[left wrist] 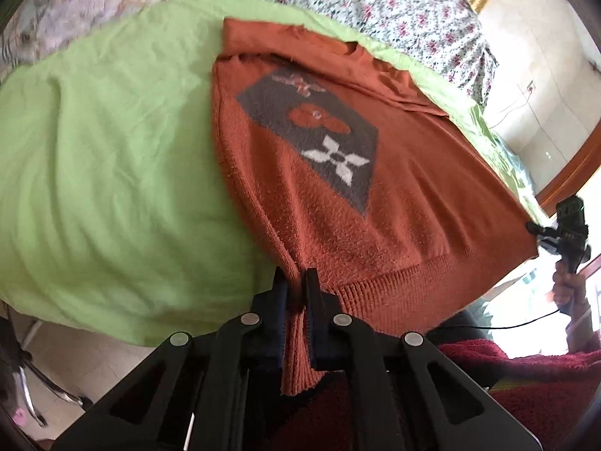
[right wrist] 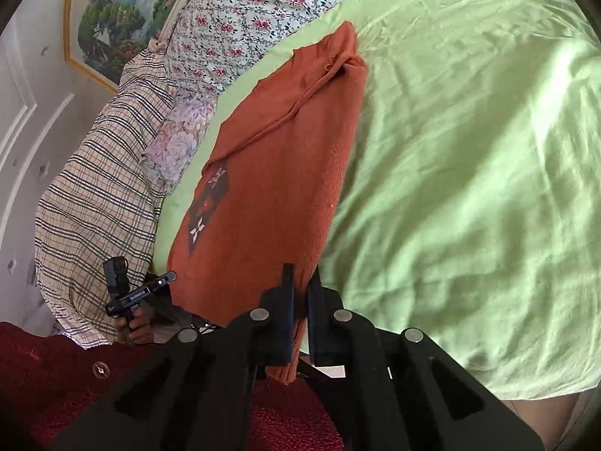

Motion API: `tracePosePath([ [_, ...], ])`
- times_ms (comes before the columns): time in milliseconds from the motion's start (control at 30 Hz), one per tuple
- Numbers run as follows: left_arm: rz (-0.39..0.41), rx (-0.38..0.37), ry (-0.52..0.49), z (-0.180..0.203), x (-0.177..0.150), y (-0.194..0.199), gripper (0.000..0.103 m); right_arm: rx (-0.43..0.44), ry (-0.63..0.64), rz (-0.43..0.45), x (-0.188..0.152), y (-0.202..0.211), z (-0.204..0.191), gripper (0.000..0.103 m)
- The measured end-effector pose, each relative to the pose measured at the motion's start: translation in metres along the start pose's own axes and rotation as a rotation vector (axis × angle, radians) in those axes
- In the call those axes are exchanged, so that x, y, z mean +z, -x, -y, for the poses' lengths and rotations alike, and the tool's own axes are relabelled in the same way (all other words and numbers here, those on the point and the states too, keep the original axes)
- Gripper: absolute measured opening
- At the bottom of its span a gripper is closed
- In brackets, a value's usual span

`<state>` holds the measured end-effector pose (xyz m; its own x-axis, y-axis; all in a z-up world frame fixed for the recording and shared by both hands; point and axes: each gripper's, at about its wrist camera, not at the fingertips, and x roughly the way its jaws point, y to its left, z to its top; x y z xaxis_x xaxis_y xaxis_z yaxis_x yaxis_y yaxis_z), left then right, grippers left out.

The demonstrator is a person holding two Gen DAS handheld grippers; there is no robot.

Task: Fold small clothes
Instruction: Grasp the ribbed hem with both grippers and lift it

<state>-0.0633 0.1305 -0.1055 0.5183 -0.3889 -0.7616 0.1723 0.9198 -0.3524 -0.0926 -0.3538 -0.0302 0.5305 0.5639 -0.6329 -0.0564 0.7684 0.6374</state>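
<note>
We hold the orange sweater [left wrist: 338, 203] by its bottom hem, one corner in each tool. Our left gripper [left wrist: 299, 282] is pinched tight on one hem corner, and a bit of ribbed hem hangs down between its fingers. Our right gripper [right wrist: 300, 282] is pinched tight on the other hem corner, and a short tail of cloth pokes out below it.

The sweater lies on the green sheet [left wrist: 112, 173] of the bed. Its top part rests near the far edge, by the flowery bedding [right wrist: 240, 18]. Its hem comes off the near edge of the bed, where we hold it up. The sleeves look folded in already, though we cannot see them well.

The sweater's long side runs from the near edge of the bed to the far edge. The neck points away from us and the hem points at us. The picture patch with the white flower [left wrist: 334, 158] faces up.

What could go wrong? The knit is soft and fuzzy, so a corner could slip out if we pull hard. If one hand goes faster than the other, the fold would come out crooked. If we drag it, the green sheet could bunch up and the tucked sleeves could come loose
</note>
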Motion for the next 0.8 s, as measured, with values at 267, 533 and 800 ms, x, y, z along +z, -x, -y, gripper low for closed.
tracePosePath([
  [267, -0.08, -0.09, 0.061, -0.013, -0.008, -0.02, 0.032, 0.051, 0.025, -0.089, -0.004, -0.029, -0.001, 0.014],
  [533, -0.016, -0.09, -0.007, -0.001, -0.018, -0.016, 0.006, 0.132, 0.036, -0.087, -0.014, -0.042, -0.007, 0.007],
  [800, 0.177, -0.141, 0.035, 0.009, -0.006, 0.046, 0.004, 0.141, -0.007, -0.003, -0.022, -0.019, 0.002, 0.007],
])
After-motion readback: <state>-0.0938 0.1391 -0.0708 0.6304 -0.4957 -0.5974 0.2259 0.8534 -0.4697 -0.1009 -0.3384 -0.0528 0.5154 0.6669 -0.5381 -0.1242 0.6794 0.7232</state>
